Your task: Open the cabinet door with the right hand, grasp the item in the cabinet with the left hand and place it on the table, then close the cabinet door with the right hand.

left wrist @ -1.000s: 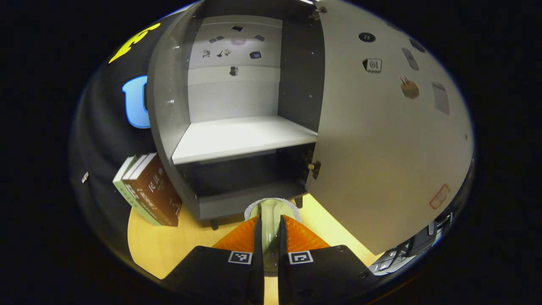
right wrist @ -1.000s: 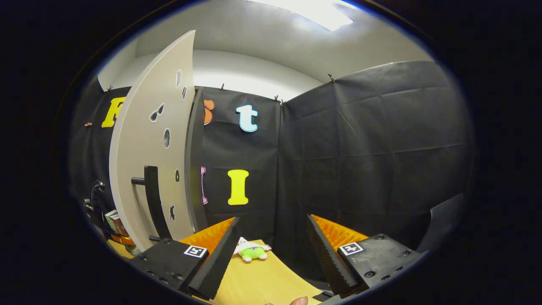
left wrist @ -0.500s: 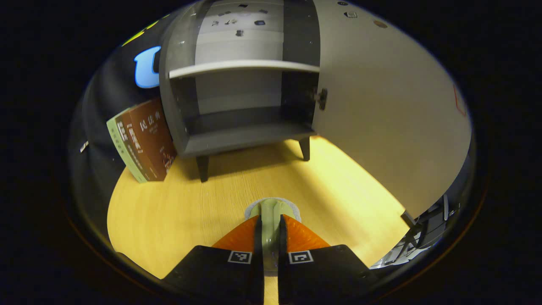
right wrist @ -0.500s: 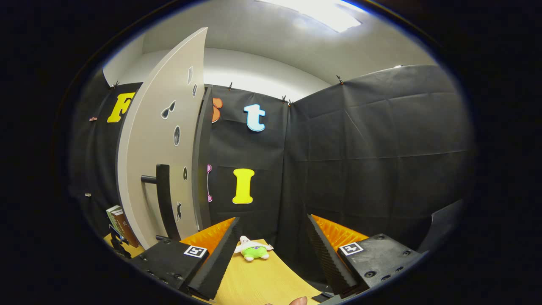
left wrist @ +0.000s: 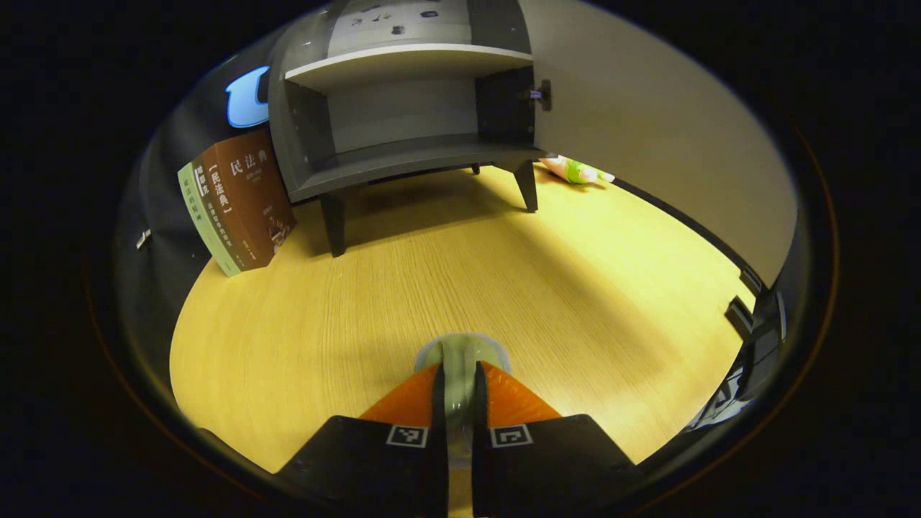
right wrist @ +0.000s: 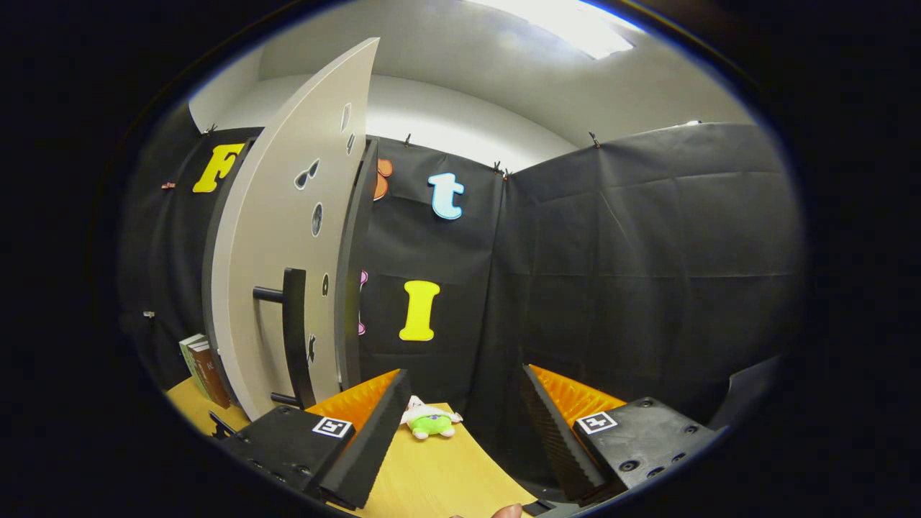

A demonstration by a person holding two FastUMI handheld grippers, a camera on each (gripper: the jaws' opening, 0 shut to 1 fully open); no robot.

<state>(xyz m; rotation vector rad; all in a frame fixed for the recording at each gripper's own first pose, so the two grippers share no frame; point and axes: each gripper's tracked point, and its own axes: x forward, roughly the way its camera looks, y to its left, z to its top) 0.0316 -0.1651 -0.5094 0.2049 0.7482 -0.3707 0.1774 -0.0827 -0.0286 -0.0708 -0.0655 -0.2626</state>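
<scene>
My left gripper (left wrist: 460,368) is shut on a pale green item with a whitish rim (left wrist: 461,351), which it holds low over the wooden table (left wrist: 504,273), well in front of the grey cabinet (left wrist: 403,155). The cabinet's door (left wrist: 647,129) stands swung open to the right, and both shelves look bare. In the right gripper view, my right gripper (right wrist: 460,392) is open with nothing between its fingers. It sits to the right of the open door (right wrist: 288,237) and its dark bar handle (right wrist: 295,331), apart from both.
Books (left wrist: 237,201) lean against the wall left of the cabinet. A small green and white plush toy (right wrist: 429,423) lies on the table by the cabinet's right leg, ahead of my right gripper. A fingertip (right wrist: 507,511) shows at the bottom edge.
My left gripper has drawn back from the cabinet and come down toward the table with the item still in it. The right gripper has barely shifted and stays open.
</scene>
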